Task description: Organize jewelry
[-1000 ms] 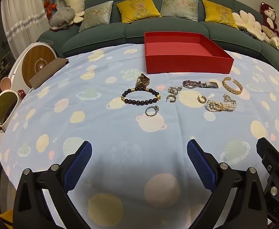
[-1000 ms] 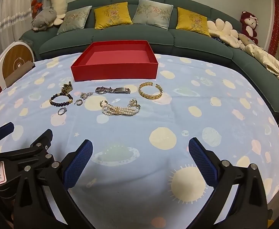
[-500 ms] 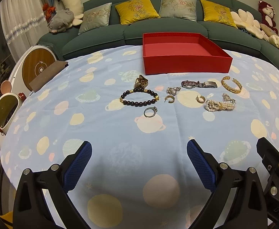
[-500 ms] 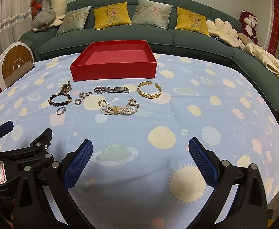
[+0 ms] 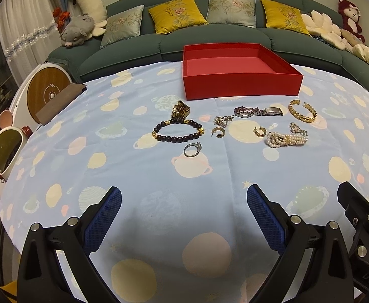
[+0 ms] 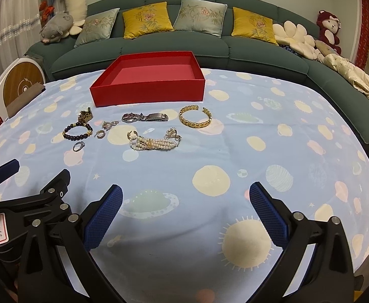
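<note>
Left gripper (image 5: 184, 203) spread wide, nothing between its blue pads, held over the near edge of the table; right gripper (image 6: 185, 202) likewise spread wide and empty, just beside it to the right, also over the near edge. Beyond the far edge a green sofa (image 6: 159, 48) runs the full width, carrying yellow and grey cushions and plush toys at both ends. The table (image 6: 285, 151) is covered by a pale blue cloth printed with planets. A red box (image 5: 240, 80), open-topped and with nothing inside, sits at the far edge, near its middle. All jewellery lies on the cloth in a loose band just in front of the box, well apart from both grippers, with only bare cloth between. Towards the right edge: a gold cuff bracelet (image 5: 302, 111), and nearer the grippers a pearl bracelet (image 5: 285, 139) bunched in several strands. Centrally: a metal watch (image 5: 257, 111) lying flat. Towards the left edge: a dark bead bracelet (image 5: 178, 132) with a gold-toned piece touching its far side. Small items: a ring (image 5: 192, 149) in front of the bead bracelet, two gold hoop earrings (image 5: 218, 131) apart from each other, and a small silver trinket whose type cannot be determined.
</note>
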Tool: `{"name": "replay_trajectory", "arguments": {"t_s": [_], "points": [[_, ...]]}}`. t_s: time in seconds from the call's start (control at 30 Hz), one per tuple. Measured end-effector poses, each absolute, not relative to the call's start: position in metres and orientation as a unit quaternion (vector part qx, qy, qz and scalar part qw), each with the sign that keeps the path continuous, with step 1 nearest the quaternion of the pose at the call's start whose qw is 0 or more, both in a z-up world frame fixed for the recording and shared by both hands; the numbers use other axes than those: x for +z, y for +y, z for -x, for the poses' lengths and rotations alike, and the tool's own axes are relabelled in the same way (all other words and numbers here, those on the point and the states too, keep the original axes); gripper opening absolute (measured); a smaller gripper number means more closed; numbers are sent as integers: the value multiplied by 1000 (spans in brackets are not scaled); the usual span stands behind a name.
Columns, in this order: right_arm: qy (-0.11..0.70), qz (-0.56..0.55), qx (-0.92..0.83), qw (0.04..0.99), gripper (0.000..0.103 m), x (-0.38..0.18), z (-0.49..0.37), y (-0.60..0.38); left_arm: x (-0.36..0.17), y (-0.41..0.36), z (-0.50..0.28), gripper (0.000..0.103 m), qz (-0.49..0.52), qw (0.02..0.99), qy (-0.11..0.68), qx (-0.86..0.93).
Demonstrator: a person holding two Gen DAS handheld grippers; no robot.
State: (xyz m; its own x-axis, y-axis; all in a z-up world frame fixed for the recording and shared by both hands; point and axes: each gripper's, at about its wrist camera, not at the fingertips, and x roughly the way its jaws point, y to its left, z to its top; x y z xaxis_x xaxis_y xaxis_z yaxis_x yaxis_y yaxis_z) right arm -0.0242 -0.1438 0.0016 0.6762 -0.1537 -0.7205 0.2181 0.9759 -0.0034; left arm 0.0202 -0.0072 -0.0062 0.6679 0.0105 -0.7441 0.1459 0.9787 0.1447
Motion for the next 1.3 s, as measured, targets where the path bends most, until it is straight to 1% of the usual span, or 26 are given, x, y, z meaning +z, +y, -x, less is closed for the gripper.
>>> {"name": "replay_trajectory", "arguments": {"t_s": [1.3], "points": [[389, -44, -101, 914, 98, 1, 24, -146, -5, -6, -19, 97, -95, 910, 403, -33]]}}
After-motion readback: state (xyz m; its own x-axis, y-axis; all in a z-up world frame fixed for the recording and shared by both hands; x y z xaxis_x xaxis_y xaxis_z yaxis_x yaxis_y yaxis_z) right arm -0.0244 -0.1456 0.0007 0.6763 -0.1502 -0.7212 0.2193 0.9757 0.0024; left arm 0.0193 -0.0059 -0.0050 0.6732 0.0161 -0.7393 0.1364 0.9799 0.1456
